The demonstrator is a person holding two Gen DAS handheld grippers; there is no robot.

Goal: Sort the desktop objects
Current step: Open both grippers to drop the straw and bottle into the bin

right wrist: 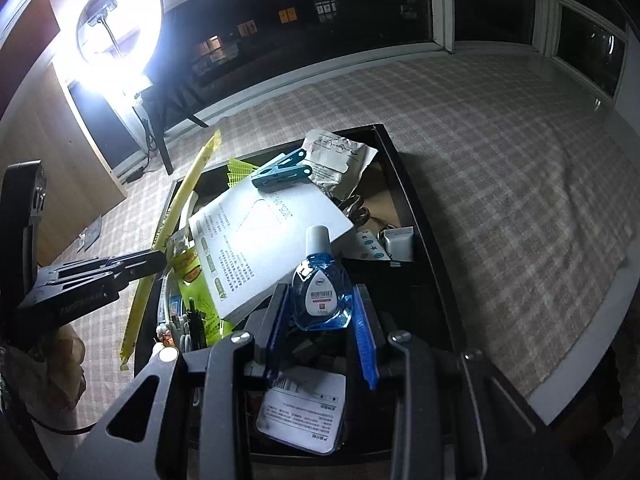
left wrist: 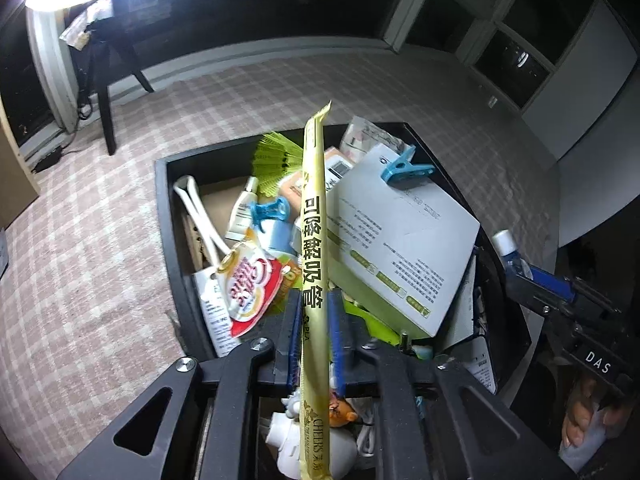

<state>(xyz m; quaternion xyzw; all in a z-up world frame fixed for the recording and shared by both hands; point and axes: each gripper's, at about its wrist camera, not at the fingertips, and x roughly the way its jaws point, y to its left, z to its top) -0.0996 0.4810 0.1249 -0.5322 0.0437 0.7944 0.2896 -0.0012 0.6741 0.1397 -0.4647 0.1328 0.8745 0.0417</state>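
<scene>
Blue pads [left wrist: 335, 336] of the left gripper [left wrist: 314, 320] are pinching a long yellow straw pack [left wrist: 314, 216], which is running between them and sticking out well past the tips, up over the black tray [left wrist: 170, 216]. Just beyond the left finger, a red-and-white sachet [left wrist: 250, 284] is lying in the tray, with a small blue clip [left wrist: 272, 210] and a white tube [left wrist: 244, 208] further out. Beyond the right finger, a white box [left wrist: 404, 236] is sitting tilted on the pile, a blue clothespin [left wrist: 408, 168] resting on its far edge. Green fan-like plastic [left wrist: 276, 156] is showing at the tray's far end.

Over on the right, the right gripper [right wrist: 320, 312] is clamping a blue eye-drop bottle [right wrist: 320, 292] between its pads, white cap [right wrist: 318, 240] pointing away from the fingers, held over the tray's near part. Under the fingers a white label card [right wrist: 300, 412] is lying flat. Past the tips the same white box is sitting, clothespin on top, crumpled foil packet [right wrist: 340, 160] beyond it. Checked cloth [right wrist: 500, 184] is spreading outward, a ring light [right wrist: 116, 28] glaring far off left.
</scene>
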